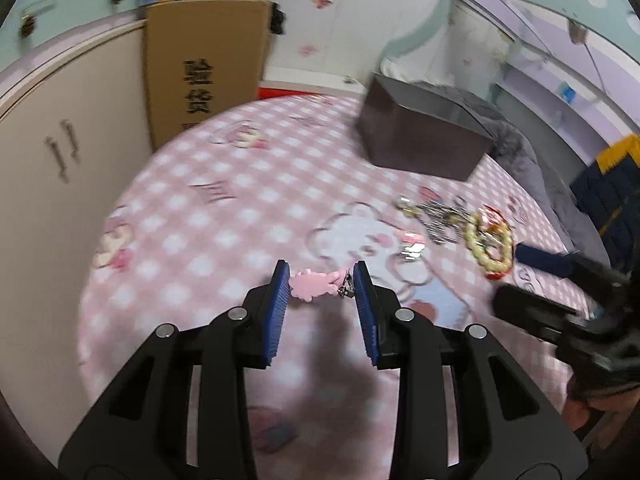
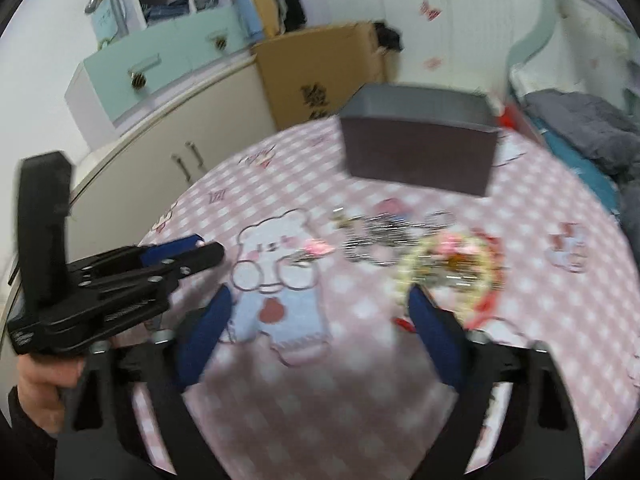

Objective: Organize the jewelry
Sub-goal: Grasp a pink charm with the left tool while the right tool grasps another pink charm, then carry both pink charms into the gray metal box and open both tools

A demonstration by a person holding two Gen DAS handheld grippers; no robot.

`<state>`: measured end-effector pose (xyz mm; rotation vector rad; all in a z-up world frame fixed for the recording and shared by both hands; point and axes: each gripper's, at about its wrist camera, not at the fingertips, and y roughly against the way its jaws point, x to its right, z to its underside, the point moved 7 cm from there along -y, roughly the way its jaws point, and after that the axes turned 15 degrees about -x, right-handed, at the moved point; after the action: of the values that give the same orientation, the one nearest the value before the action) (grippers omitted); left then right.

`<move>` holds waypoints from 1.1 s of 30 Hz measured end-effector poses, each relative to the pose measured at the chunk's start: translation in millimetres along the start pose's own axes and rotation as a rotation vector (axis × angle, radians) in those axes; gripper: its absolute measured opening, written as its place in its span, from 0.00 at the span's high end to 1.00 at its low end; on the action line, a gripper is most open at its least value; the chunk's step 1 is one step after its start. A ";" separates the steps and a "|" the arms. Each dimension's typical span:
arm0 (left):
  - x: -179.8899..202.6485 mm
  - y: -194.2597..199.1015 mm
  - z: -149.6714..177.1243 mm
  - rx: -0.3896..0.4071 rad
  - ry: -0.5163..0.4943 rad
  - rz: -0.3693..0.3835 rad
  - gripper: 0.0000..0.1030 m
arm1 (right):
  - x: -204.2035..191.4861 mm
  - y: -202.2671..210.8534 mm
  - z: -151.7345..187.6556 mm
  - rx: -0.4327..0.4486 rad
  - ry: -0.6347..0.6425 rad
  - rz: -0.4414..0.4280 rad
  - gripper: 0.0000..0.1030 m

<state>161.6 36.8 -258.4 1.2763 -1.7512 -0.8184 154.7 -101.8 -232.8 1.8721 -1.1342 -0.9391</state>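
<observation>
Left gripper (image 1: 320, 286) jaws pinch pink hair clip (image 1: 314, 286) endwise, above the bed (image 1: 224, 216).
Light, stiff plastic, slippery; metal spring end suits grip. Right gripper (image 2: 320, 308) jaws wide, empty; jewelry pile (image 1: 472, 232) at 2 o'clock, box (image 1: 420, 136) at 1.

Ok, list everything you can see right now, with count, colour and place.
pink hair clip: one, pink, held between the left tool's pads above the blanket
jewelry pile: one blurred heap, silver chains, cream bead bracelet, red bits, on the blanket right of the printed bear
dark box: one, dark brown, open top, far side of the blanket
blanket: one, pink and white check
cardboard box: one, brown, against the wall
cabinet: one, cream, left
left tool: black, blue pads, shut on the clip
right tool: black, blue pads, open, short of the pile
</observation>
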 end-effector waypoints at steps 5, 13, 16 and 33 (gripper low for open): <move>-21.1 9.3 0.8 0.036 0.064 -0.015 0.69 | -11.0 -35.9 -18.9 -0.055 -0.013 0.012 0.57; -19.4 6.2 0.8 0.036 0.052 -0.001 0.69 | -14.3 -50.0 -29.4 -0.052 0.032 0.120 0.86; -16.1 8.2 1.0 0.046 0.038 -0.010 0.69 | -10.1 -43.2 -25.8 -0.038 0.019 0.090 0.89; 40.0 50.7 -48.9 0.164 -0.094 -0.003 0.69 | 6.5 81.6 -44.3 0.167 0.029 -0.073 0.89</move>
<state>175.7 10.5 -183.0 1.3663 -1.9250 -0.7595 164.6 -125.4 -143.3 2.0664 -1.1644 -0.8777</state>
